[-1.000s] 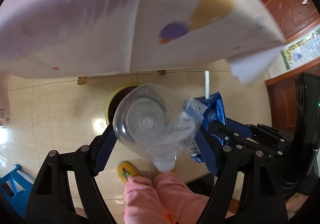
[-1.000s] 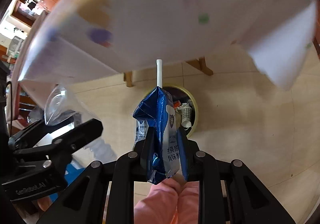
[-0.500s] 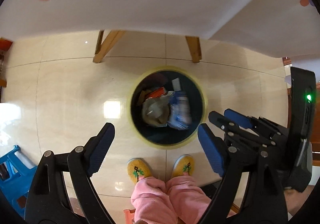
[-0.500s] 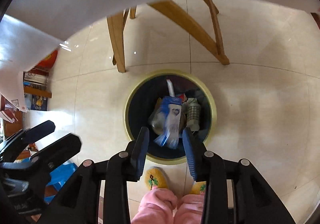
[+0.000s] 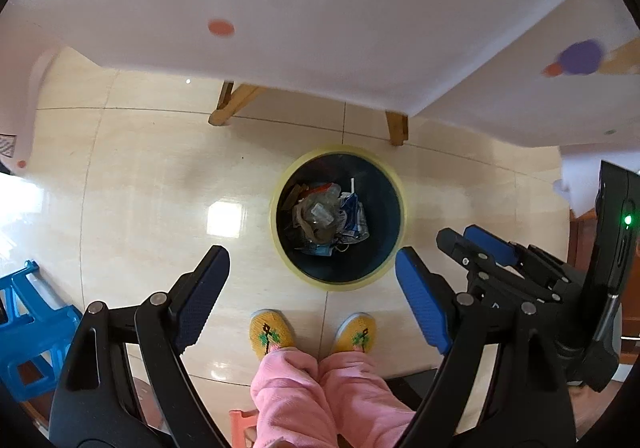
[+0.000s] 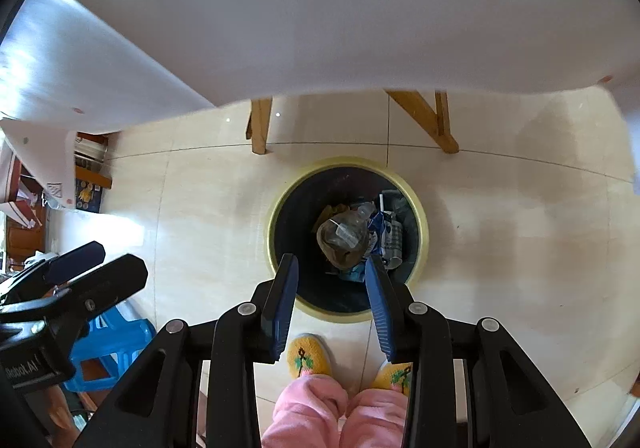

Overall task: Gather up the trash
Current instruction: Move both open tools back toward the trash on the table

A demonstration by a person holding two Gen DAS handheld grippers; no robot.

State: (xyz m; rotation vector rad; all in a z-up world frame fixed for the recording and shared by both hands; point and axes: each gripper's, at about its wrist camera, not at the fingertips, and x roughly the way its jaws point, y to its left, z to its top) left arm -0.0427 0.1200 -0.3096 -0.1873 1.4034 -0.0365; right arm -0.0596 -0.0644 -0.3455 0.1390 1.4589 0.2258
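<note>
Jaws L: left gripper (image 5: 312, 264) spread wide, nothing between the blue pads, aimed down over the floor.
Jaws R: right gripper (image 6: 331, 267) parted, narrower gap than L, empty; tips hang over the near rim of the bin.
Trash bin: round, dark inside, pale yellow rim (image 6: 423, 226), standing on the floor below both grippers, just beyond the person's feet.
Trash: clear plastic bottle (image 6: 344, 234) lies on top of the pile in the bin; blue/white drink carton (image 6: 386, 226) w/ white straw just beside it, touching; other scraps under them, too small to tell.
Person: pink trouser legs (image 5: 332, 388), yellow knit slippers (image 5: 272, 332) near the bin rim.
Floor: glossy beige tiles (image 5: 160, 188), glare patch left of bin.
Worktop: white cloth w/ coloured dots (image 5: 320, 8) overhangs top of view; wooden legs (image 6: 259, 126) behind the bin.
Other: blue plastic stool (image 5: 28, 328) at far left.
</note>
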